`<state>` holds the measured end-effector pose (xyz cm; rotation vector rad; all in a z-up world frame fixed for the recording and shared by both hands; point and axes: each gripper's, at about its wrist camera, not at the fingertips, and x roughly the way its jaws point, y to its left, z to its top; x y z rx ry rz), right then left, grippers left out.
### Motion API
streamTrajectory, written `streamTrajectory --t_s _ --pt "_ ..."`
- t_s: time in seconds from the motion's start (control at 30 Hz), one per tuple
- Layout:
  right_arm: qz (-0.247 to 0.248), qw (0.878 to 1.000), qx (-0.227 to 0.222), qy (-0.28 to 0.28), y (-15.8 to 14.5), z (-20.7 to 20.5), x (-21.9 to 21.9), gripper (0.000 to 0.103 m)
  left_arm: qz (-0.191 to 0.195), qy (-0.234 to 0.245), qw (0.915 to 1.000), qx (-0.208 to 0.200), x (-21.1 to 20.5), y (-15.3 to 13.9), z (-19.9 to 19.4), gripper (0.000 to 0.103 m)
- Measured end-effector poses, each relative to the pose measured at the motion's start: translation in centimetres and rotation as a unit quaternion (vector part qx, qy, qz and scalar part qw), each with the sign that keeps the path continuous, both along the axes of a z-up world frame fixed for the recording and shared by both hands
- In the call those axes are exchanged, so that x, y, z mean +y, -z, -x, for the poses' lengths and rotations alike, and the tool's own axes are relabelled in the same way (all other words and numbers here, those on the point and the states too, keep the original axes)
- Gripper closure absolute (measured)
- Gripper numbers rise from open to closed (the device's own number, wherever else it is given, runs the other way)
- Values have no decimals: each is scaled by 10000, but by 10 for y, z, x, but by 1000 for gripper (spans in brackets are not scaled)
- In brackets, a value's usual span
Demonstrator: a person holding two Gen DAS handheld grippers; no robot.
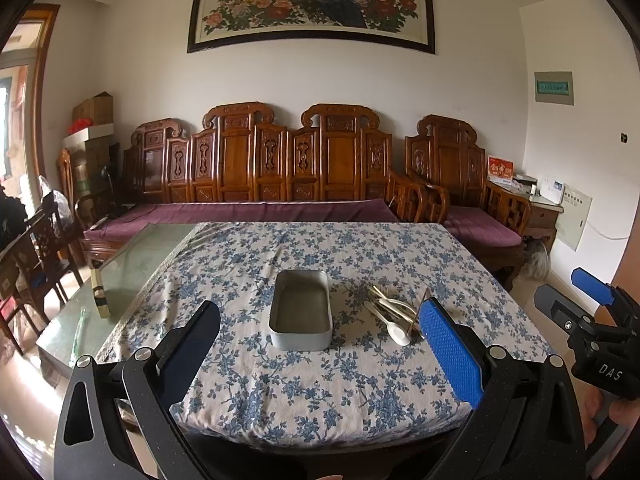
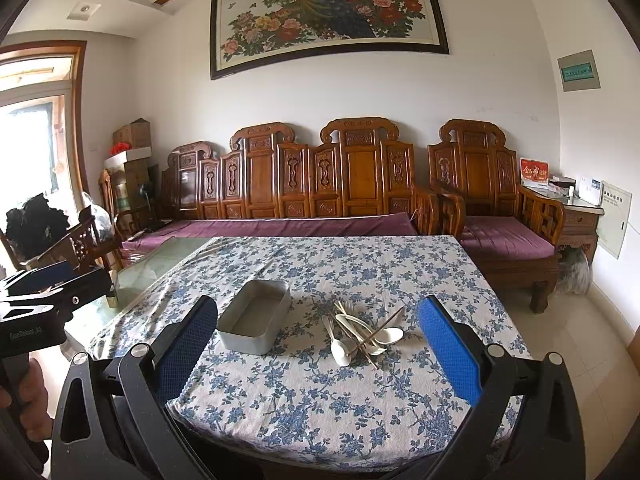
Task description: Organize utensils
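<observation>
Utensils (image 2: 362, 330) sat piled on the worktop (image 2: 320, 400) just right of the empty tin (image 2: 256, 320). Left claw (image 1: 320, 352) and right claw (image 2: 318, 348) both hung spread, holding nothing. I'd pinch one spoon's handle, not the tangle.

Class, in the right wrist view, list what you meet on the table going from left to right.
Bare glass tabletop → metal tray → pile of white spoons and chopsticks, the last two on the floral tablecloth.
</observation>
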<state>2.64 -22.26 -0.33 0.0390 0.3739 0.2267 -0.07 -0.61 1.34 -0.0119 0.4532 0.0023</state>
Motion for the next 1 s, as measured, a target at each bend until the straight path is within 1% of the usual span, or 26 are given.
streamTrajectory --t_s 1.0 --pt "5 10000 1 -10 1 -1 0 2 3 6 10000 -10 1 1 1 6"
